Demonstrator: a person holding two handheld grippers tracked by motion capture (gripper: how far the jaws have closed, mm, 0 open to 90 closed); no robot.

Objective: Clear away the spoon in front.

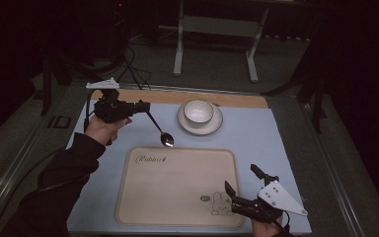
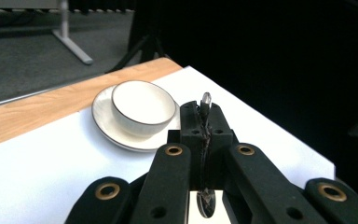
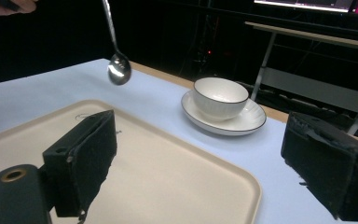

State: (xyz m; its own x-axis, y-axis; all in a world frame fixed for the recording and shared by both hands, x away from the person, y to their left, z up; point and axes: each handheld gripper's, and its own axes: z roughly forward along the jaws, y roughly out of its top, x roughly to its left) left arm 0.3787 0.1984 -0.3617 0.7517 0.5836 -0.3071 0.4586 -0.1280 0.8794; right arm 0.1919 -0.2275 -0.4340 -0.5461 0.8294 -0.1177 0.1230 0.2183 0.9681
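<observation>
step: carrying spoon (image 1: 159,129) | my left gripper (image 1: 140,106), upper left of high view, fingers clamped on its handle; bowl end hangs above the tray's (image 1: 177,217) top edge, left of the bowl (image 1: 199,111) on its saucer (image 1: 214,126) | my right gripper (image 1: 244,185) fingers wide, empty, lower right | tip: keep the grip firm; travel level; lower gently

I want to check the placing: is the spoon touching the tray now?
Apart. The right gripper view shows the spoon hanging in the air, clear of the tray, with the blue mat visible under its bowl. The left gripper holds its handle.
</observation>
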